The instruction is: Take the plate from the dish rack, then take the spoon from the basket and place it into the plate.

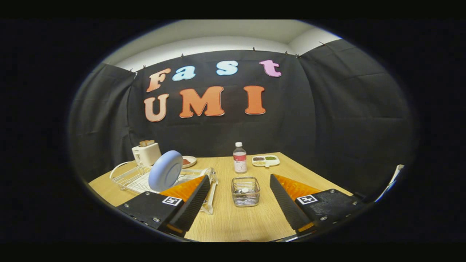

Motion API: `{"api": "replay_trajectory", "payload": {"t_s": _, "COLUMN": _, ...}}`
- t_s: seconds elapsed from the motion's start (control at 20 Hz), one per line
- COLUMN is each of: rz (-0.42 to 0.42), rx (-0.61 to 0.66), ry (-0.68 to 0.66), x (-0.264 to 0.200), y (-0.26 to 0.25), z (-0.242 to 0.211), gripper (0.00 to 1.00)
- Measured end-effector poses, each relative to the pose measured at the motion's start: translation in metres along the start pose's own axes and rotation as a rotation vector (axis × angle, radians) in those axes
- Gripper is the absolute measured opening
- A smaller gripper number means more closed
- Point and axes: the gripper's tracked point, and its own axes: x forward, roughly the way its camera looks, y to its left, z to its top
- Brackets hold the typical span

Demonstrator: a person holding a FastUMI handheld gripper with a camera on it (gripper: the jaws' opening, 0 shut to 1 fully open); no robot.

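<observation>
A pale blue round plate [166,170] stands on edge in a white wire dish rack [128,177], just beyond my left finger. A small wire basket [245,191] sits on the wooden table straight ahead, level with the gap between my fingers; a spoon's pale end [245,190] shows inside it. My gripper [240,178] hangs above the table's near part, open wide, with nothing between the fingers. The left finger overlaps the rack's near corner in the view.
A white toaster [146,152] with bread stands behind the rack, beside a small dish [189,161]. A clear bottle [239,157] stands beyond the basket. A white divided tray [265,160] of food lies at the table's far side.
</observation>
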Motion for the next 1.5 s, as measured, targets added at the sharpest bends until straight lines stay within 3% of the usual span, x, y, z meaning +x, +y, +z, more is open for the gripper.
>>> {"api": "replay_trajectory", "payload": {"t_s": 0.5, "rz": 0.060, "rx": -0.013, "ry": 0.052, "x": 0.007, "y": 0.041, "z": 0.005, "gripper": 0.98}}
{"api": "replay_trajectory", "payload": {"t_s": 1.15, "rz": 0.202, "rx": -0.007, "ry": 0.159, "x": 0.050, "y": 0.169, "z": 0.022, "gripper": 0.98}}
{"api": "replay_trajectory", "payload": {"t_s": 1.5, "rz": 0.194, "rx": -0.016, "ry": 0.267, "x": 0.090, "y": 0.210, "z": 0.008, "gripper": 0.98}}
